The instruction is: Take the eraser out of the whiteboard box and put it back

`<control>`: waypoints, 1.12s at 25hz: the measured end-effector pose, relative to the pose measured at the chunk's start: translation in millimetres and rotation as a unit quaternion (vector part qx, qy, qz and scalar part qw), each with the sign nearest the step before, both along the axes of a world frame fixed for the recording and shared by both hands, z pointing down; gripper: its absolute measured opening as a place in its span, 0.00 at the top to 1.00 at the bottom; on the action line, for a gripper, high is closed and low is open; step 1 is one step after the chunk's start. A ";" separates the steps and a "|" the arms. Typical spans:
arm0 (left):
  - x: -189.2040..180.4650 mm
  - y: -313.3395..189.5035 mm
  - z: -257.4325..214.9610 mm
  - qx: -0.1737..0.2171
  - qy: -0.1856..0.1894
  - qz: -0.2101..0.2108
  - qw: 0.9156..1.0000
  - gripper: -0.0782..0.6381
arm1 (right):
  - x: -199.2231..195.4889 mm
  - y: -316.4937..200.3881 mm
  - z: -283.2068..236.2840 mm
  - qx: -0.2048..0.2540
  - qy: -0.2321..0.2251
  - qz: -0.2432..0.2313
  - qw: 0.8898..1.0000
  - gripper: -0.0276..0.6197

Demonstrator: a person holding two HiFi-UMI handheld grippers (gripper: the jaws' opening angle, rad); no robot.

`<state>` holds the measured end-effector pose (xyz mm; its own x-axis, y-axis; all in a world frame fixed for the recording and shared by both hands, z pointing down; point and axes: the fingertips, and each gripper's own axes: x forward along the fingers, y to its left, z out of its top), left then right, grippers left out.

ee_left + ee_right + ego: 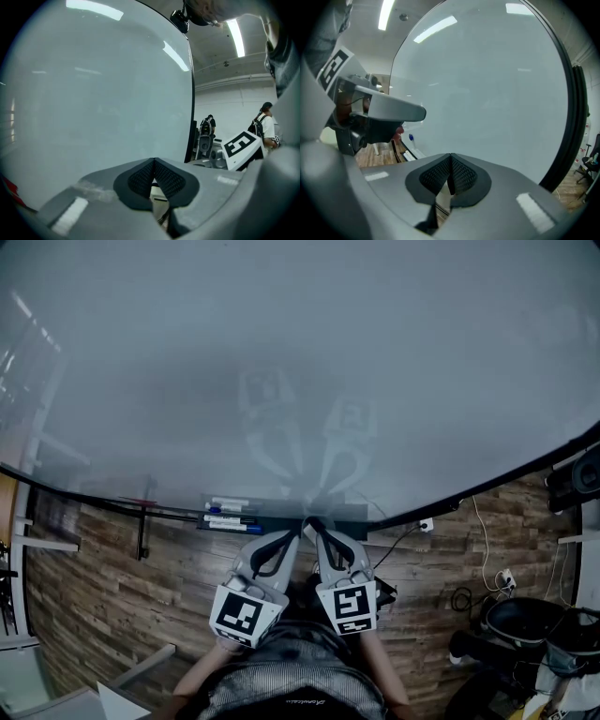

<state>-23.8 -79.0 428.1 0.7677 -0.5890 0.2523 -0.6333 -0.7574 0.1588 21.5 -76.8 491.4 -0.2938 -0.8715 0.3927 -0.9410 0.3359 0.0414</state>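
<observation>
Dark and shallow, the whiteboard box (281, 514) hangs at the lower edge of the whiteboard (300, 362). The eraser should be in it, but I cannot pick it out: the right part of the box is in shadow and no view shows it plainly. Pale markers (228, 513) with blue caps lie in a row at the box's left end. The left hand-held gripper (296, 536) and the right hand-held gripper (312, 526) point at the middle of the box, tips almost touching each other. Each one's own view shows its ribbed pads pressed together at the tip with nothing between them, the left (153, 161) as the right (450, 157). Below everything is wooden floor (112, 596). As I judge it, shut jaws can only nudge the eraser, not take it, so a push now could slide it along the box or tip it over the front edge to the floor. With the two tips so crowded, opening either could knock the other or roll the markers.
</observation>
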 end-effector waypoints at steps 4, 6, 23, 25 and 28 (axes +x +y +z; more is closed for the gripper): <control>0.1 -0.9 2.6 0.004 -0.007 0.005 1.000 0.88 | 1.0 0.2 4.7 -0.007 -0.001 0.000 1.000 0.95; 0.0 -0.9 1.9 -0.002 -0.002 0.001 1.000 0.88 | 1.5 0.6 6.7 -0.009 -0.001 0.000 1.000 0.95; -7.3 0.9 1.9 -0.003 -0.002 -0.011 1.000 0.88 | -7.9 -3.2 38.0 -0.064 0.018 -0.032 0.997 0.65; -8.9 1.3 2.3 -0.003 -0.003 -0.012 1.000 0.88 | -4.9 -5.7 40.1 -0.064 0.014 -0.023 0.998 0.65; -11.5 2.3 4.6 0.003 -0.010 -0.009 1.000 0.88 | -5.5 -7.4 41.4 -0.065 -0.001 -0.022 0.998 0.65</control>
